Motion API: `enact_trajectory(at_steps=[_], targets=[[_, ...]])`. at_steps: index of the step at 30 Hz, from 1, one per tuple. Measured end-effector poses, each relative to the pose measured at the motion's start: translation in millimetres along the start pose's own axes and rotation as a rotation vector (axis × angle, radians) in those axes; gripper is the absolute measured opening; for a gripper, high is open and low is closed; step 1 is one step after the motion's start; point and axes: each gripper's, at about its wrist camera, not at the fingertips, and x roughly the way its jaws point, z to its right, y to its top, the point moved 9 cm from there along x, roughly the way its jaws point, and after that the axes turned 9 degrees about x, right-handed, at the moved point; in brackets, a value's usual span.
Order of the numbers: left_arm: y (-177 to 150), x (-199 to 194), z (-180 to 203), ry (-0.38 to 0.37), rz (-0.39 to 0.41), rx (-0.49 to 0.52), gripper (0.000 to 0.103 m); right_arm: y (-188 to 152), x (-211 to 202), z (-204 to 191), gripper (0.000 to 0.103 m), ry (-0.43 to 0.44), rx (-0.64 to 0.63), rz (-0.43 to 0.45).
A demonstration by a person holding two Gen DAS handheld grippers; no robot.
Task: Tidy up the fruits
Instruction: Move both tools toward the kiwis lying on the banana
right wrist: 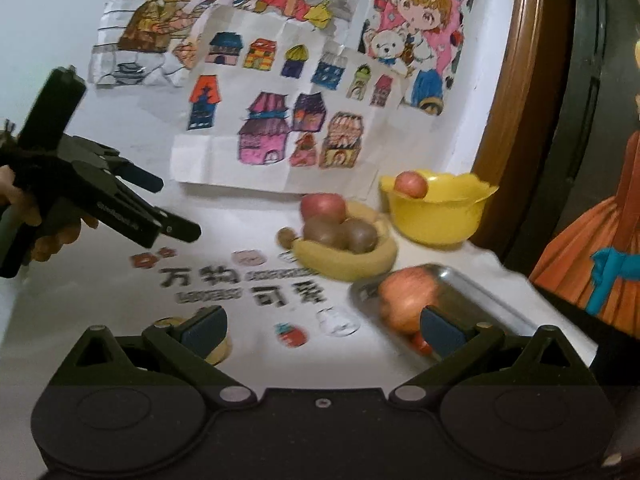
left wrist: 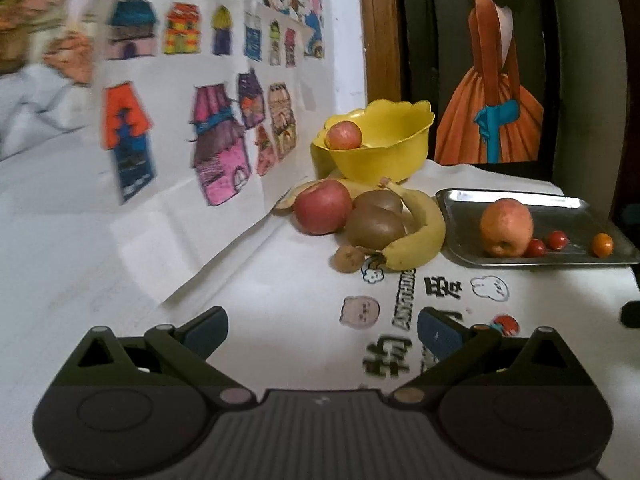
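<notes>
A yellow bowl (left wrist: 384, 148) (right wrist: 438, 212) at the back holds one red apple (left wrist: 343, 135) (right wrist: 410, 185). In front of it lie a red apple (left wrist: 322, 207) (right wrist: 322, 207), two kiwis (left wrist: 375, 227) (right wrist: 340, 234), a small brown fruit (left wrist: 349, 258) (right wrist: 285, 236) and a banana (left wrist: 420, 236) (right wrist: 344, 262). A steel tray (left wrist: 576, 216) (right wrist: 476, 300) carries an orange-red apple (left wrist: 506, 226) (right wrist: 404, 298), two cherry tomatoes (left wrist: 546, 243) and a small orange fruit (left wrist: 602, 245). My left gripper (left wrist: 322, 332) (right wrist: 170, 208) stands open and empty over the cloth. My right gripper (right wrist: 322, 328) is open, empty, close to the tray.
A white cloth (left wrist: 280, 320) with printed characters and cartoons covers the table. Children's coloured drawings (left wrist: 192, 128) (right wrist: 280, 120) hang on the wall to the left. A dark framed painting (left wrist: 492, 64) stands behind the tray. A hand (right wrist: 48, 236) holds the left gripper.
</notes>
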Motion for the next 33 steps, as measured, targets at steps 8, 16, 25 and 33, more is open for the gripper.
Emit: enact_trajectory(at_steps=[8,16,25,33], targets=[[18.8,59.8,-3.4,-0.001,-0.017,-0.032,0.102,6.3,20.8,34.1,0.102,0.009,0.05,0.029],[24.9,92.9,-11.1,-0.001,-0.027,-0.067,0.093,29.5,59.2,45.6,0.102,0.048,0.072,0.038],[21.3,110.7,-13.6,-0.073,-0.045,-0.083,0.085,73.9,128.1,36.6,0.097,0.113,0.116,-0.048],[23.1,125.6,-8.6,-0.143,-0.07,-0.075,0.072,83.6,186.5,19.4,0.089,0.17,0.14,-0.207]])
